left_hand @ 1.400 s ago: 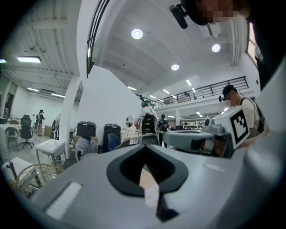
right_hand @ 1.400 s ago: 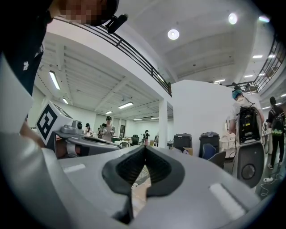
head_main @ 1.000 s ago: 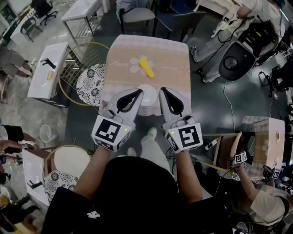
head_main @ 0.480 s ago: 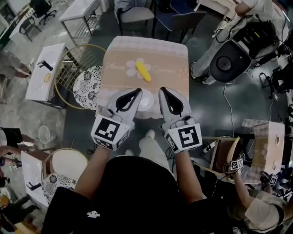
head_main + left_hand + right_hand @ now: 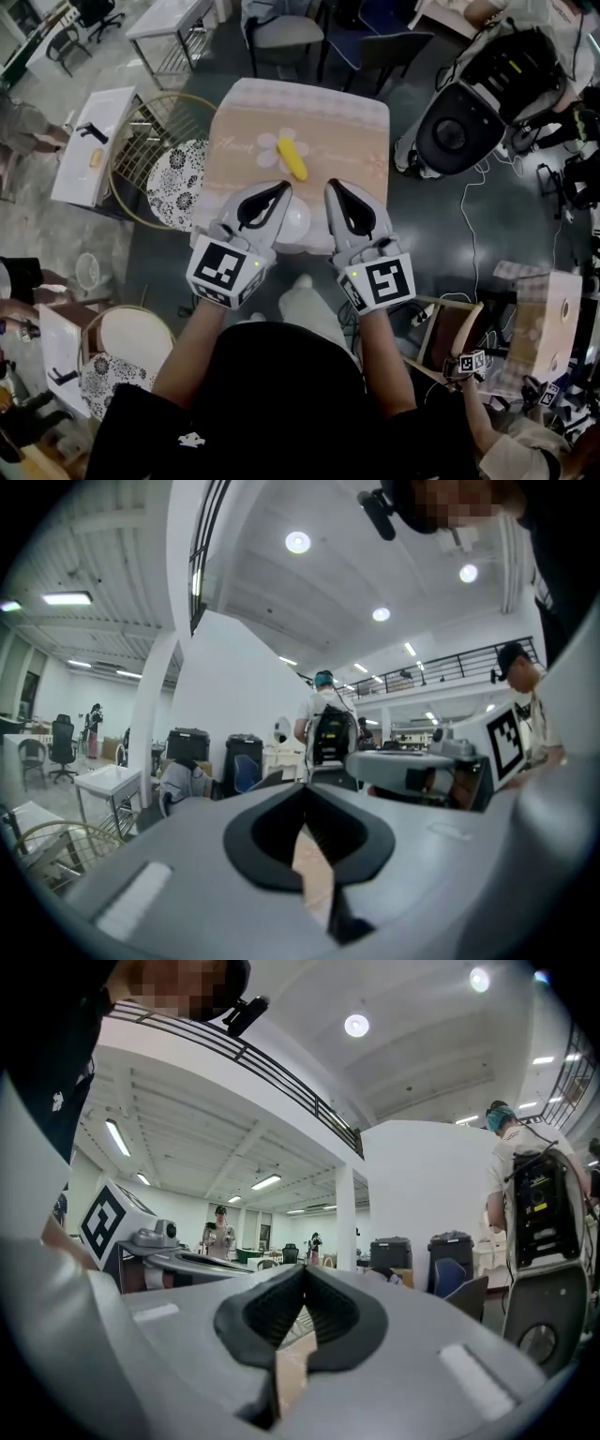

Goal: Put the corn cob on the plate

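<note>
- Head view: square table (image 5: 347, 141) with a tan cloth sits in the upper middle of the frame.
- Corn cob (image 5: 292, 157): yellow, lying at a slant on a white flower-shaped mat (image 5: 270, 146), a little left of the table's middle.
- Plate (image 5: 299, 221): white and bare, at the table edge nearest the bottom of the frame. It lies below the corn cob in the picture and is clearly apart from it. Its left side is partly covered by a gripper.
- Left gripper (image 5: 285, 186): jaws pressed together at the tips with nothing between them. Its own view shows only tan cloth through the gap behind the tips. The tip hangs over the plate's left side, below and just left of the corn cob.
- Right gripper (image 5: 331, 184): jaws likewise closed tip to tip and empty, as its own view confirms. It is just right of the plate, nosing toward the corn cob without touching it.
- The two grippers lie side by side, tips angled slightly toward each other, with the plate showing between them.
- Marker cubes face up at the rear of each gripper, the left one (image 5: 223, 272) and the right one (image 5: 380, 281).
- The person holding the grippers wears a black top (image 5: 281, 394), filling the bottom middle of the frame.
- Left of the table: a round wire chair with a patterned cushion (image 5: 180, 174).
- Further left: a white side table (image 5: 89, 159).
</note>
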`<state>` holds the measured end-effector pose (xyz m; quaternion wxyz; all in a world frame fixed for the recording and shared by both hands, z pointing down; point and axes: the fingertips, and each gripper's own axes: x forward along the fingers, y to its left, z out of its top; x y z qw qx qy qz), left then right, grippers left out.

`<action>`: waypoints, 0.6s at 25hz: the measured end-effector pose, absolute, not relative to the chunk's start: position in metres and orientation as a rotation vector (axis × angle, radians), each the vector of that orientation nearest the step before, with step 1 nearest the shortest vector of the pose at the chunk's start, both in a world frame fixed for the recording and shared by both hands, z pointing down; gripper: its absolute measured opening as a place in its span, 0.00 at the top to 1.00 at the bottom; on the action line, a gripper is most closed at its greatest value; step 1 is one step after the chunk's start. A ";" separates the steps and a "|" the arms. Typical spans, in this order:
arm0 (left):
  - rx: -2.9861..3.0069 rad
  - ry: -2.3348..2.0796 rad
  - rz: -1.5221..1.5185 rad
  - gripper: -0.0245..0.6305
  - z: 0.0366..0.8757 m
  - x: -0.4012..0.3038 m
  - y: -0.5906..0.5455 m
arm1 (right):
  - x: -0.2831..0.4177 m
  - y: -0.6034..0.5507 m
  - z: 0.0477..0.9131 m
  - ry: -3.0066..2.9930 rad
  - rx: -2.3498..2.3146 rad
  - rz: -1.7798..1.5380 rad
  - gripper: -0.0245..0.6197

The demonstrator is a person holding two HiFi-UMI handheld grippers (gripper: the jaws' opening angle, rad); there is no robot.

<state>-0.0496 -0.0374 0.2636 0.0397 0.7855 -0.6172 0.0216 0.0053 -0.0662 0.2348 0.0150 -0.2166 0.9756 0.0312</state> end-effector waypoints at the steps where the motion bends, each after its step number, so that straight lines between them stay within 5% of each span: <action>1: 2.400 -1.897 0.066 0.96 0.265 -0.050 -0.042 | 0.005 -0.071 0.236 3.039 -0.666 0.095 0.96; 15: 2.292 -1.990 0.075 0.96 0.254 -0.048 -0.081 | 0.005 -0.117 0.229 3.089 -0.516 0.070 0.96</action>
